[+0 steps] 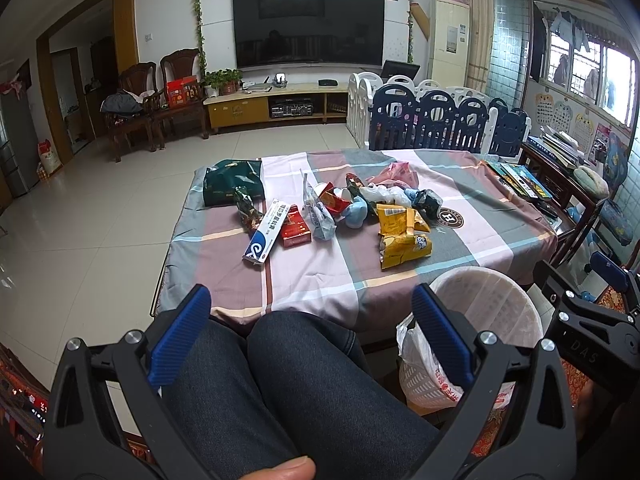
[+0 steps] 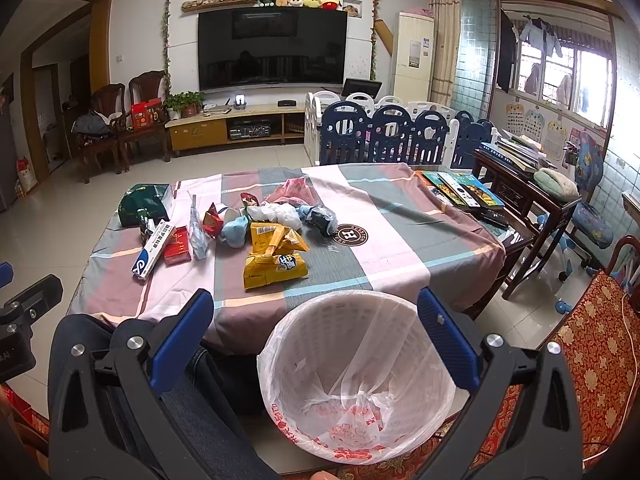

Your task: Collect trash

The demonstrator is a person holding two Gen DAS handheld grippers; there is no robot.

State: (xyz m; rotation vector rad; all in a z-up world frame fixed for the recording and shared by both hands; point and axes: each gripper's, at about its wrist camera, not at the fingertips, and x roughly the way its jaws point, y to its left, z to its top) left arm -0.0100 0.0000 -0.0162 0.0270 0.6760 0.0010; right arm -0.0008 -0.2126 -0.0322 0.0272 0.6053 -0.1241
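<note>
Round emblem (image 2: 351, 235) on tablecloth (image 2: 400, 208): large "H"; black gripper (image 1: 592, 320) body at 3 o'clock: "DAS"; other print illegible

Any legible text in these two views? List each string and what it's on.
"H": round brown emblem on the tablecloth; its ring lettering is too small to read.
"DAS": partial marking on the right gripper's body.
White-and-blue box: Chinese print, too blurred to read.
Red box, yellow snack bags: print unreadable.
Bin liner: red print, distorted, unreadable.
Wall charts: too small.
</note>
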